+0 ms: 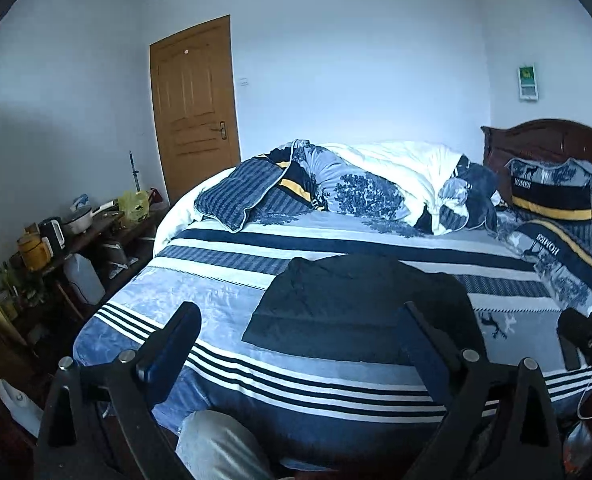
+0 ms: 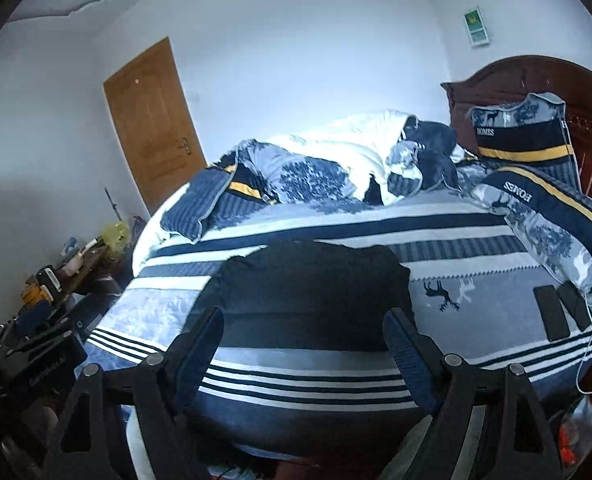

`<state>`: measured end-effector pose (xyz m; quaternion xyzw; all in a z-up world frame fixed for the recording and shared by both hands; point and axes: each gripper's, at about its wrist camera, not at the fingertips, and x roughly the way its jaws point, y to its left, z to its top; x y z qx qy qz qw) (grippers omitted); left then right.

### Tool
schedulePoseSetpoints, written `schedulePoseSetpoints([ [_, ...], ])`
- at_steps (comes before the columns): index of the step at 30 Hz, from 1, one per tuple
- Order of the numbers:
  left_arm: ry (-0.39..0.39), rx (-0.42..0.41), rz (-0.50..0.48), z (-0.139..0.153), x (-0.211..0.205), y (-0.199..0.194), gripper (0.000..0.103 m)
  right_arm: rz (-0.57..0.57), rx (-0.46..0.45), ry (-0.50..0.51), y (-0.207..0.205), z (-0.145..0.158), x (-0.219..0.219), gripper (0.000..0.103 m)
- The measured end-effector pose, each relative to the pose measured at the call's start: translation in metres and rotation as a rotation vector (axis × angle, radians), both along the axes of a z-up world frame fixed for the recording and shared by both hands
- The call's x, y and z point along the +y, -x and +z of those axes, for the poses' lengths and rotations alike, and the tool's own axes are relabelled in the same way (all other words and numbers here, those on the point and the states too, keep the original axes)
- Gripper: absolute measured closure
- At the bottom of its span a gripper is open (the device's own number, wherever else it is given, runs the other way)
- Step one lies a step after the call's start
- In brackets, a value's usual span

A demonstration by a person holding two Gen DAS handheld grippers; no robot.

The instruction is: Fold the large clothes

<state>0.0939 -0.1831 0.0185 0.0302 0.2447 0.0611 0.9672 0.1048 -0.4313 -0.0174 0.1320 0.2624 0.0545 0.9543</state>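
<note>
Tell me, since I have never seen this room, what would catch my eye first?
Probably the dark garment, folded into a flat block on the near half of the blue-and-white striped bedspread. Behind it a rumpled quilt is heaped along the far side, with patterned pillows against the dark wooden headboard at right. Both tools, left and right, stand open and empty over the bed's near edge.

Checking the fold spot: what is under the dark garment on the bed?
The dark garment lies flat on the striped bedspread, which shows all around it. Anything beneath the cloth itself is covered and cannot be seen.
</note>
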Motion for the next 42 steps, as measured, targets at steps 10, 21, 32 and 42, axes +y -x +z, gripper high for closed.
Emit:
schedulePoseSetpoints([
  [10, 0.034, 0.025, 0.009, 0.000, 0.007, 0.001, 0.005, 0.019, -0.007, -0.001, -0.001, 0.000, 0.003, 0.018],
  [21, 0.016, 0.042, 0.006, -0.005, 0.004, -0.001, 0.005, 0.032, 0.006, 0.011, 0.000, -0.004, 0.013, 0.018],
  [32, 0.014, 0.050, 0.009, -0.006, 0.001, -0.002, 0.005, 0.044, 0.015, 0.019, -0.003, -0.005, 0.018, 0.018],
  [42, 0.016, 0.066, 0.002, -0.011, 0.006, -0.008, 0.005, 0.043, 0.027, 0.024, -0.006, -0.008, 0.023, 0.018],
])
